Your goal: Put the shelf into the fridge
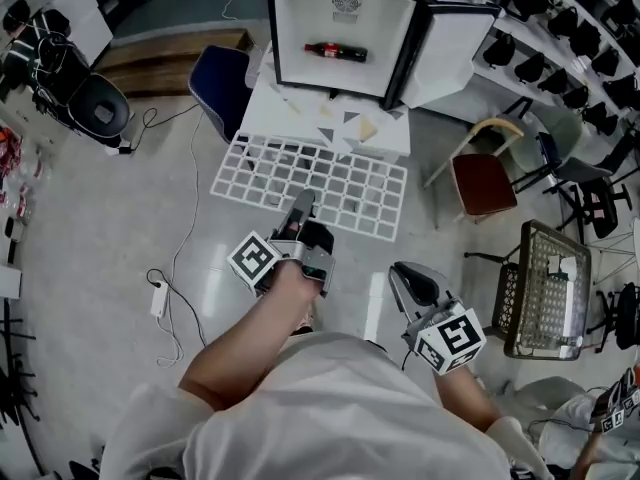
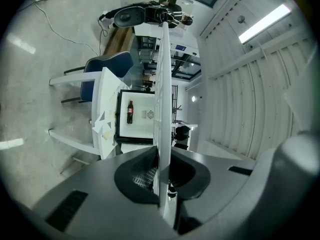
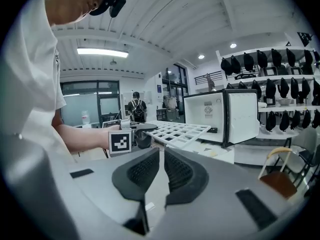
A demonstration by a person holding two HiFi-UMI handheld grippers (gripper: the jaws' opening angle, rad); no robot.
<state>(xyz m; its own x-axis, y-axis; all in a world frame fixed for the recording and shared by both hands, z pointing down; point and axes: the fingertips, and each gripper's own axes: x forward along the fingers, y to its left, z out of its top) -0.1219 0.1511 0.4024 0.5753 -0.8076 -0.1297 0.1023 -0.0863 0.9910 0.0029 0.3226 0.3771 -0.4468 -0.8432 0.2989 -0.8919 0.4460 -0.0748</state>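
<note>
Gripping the white wire shelf point(image 1: 312, 182) by its near edge, the left tongs point(image 1: 300, 208) are clenched on the grid, which runs edge-on between their pads in the left gripper view. The shelf hangs in the air roughly level, with its far edge over the near edge of the white worktop point(image 1: 283, 116), in front of the open fridge point(image 1: 346, 6). The fridge stands at the far side of that worktop with its door point(image 1: 455, 53) swung out to the right. The right tongs point(image 1: 404, 277) are pressed nearly together with nothing between them, low and to the right of the shelf.

The step in hand looks like the carry to the opening. To do it well, the shelf should probably be squared to the fridge mouth and held flat. It should go in above the cola bottle point(image 1: 335, 52), which lies on its side inside, so that the grid clears it. A one-sided hold on a wide grid may let the far corners sag or swing. The free right tongs could steady the opposite edge before the shelf slides in.

Counted: one shelf, one fridge, one bottle, two tongs, and a few paper scraps point(image 1: 352, 124) near the worktop's front edge.
</note>
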